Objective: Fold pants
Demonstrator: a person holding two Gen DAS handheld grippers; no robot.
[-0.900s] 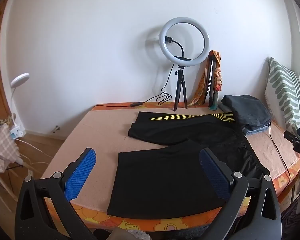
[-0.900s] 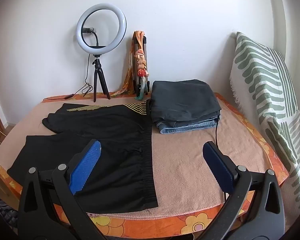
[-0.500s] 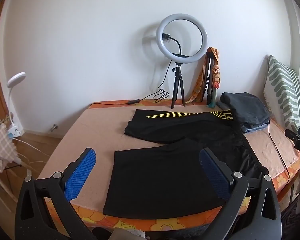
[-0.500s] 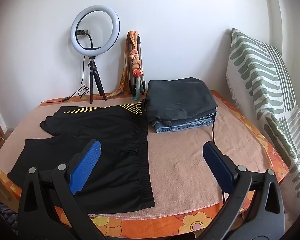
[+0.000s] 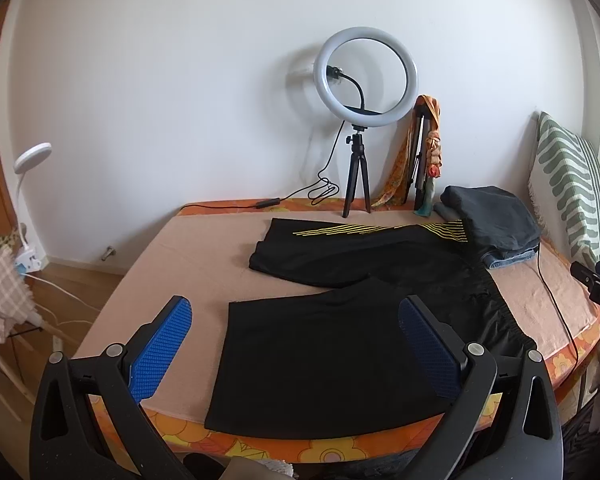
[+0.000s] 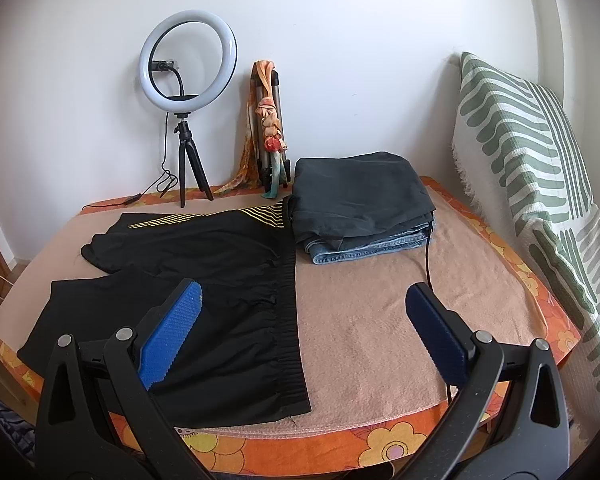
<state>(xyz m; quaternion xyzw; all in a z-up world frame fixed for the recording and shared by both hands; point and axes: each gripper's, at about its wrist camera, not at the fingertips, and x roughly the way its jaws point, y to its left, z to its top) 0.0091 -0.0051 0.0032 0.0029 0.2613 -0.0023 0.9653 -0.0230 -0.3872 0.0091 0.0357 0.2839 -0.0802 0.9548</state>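
Observation:
Black shorts with yellow stripes (image 5: 340,320) lie spread flat on the peach blanket (image 5: 204,264), legs to the left, waistband to the right (image 6: 288,304). My left gripper (image 5: 296,344) is open and empty, above the near leg at the bed's front edge. My right gripper (image 6: 304,324) is open and empty, above the waistband's near end. The shorts also show in the right wrist view (image 6: 204,264). Neither gripper touches the cloth.
A stack of folded dark pants and jeans (image 6: 360,208) sits at the back right. A ring light on a tripod (image 6: 186,92) and a scarf-wrapped tripod (image 6: 268,132) stand by the wall. A striped pillow (image 6: 532,168) is at right. A black cable (image 6: 428,256) crosses the blanket.
Both grippers have drifted slightly, shifting the view a little; the shorts lie unmoved and both jaws stay open.

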